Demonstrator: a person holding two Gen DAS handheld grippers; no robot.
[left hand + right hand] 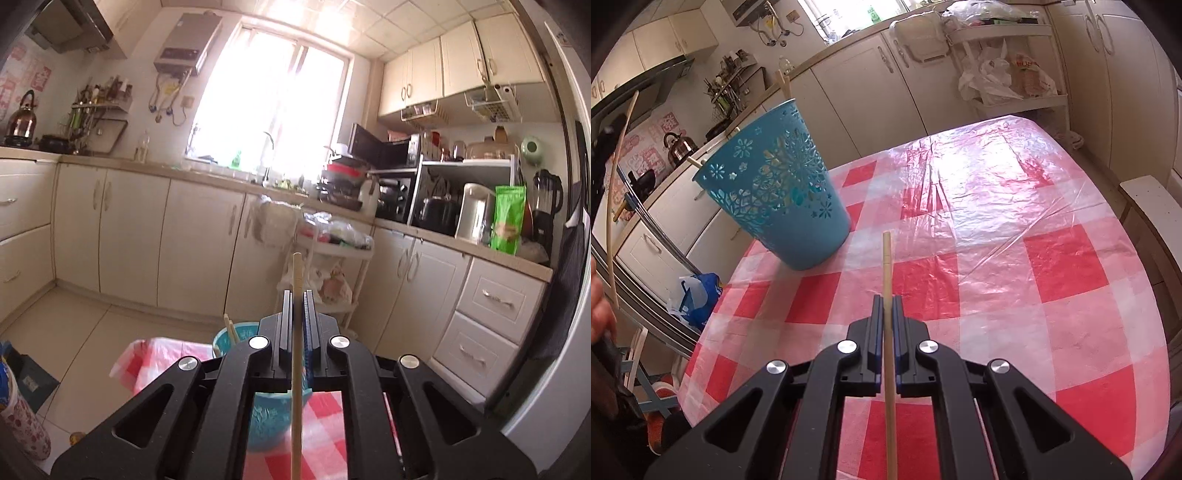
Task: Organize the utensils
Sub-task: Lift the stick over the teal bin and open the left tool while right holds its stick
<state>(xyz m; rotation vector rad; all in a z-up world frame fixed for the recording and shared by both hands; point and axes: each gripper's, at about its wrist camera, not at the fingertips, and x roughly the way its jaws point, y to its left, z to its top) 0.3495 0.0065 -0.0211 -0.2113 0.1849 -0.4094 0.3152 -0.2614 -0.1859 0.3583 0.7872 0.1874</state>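
Note:
In the left wrist view my left gripper (297, 297) is shut on a pale wooden chopstick (296, 369) that sticks out past the fingertips, held high and almost level. Below it stands the blue cut-out basket (267, 417) with a few chopsticks (231, 332) in it. In the right wrist view my right gripper (886, 301) is shut on another chopstick (887, 266), tilted down over the red-and-white checked tablecloth (1034, 258). The basket (783, 192) stands ahead and to its left. At the left edge a hand (600, 306) and the left gripper's chopstick (613, 206) show.
A white trolley (1008, 96) loaded with plastic bags stands beyond the table against cream cabinets (199, 240). A flowered flask (22, 417) is at the lower left. A blue bag (701, 295) lies on the floor, and a pale bench (1145, 199) is on the right.

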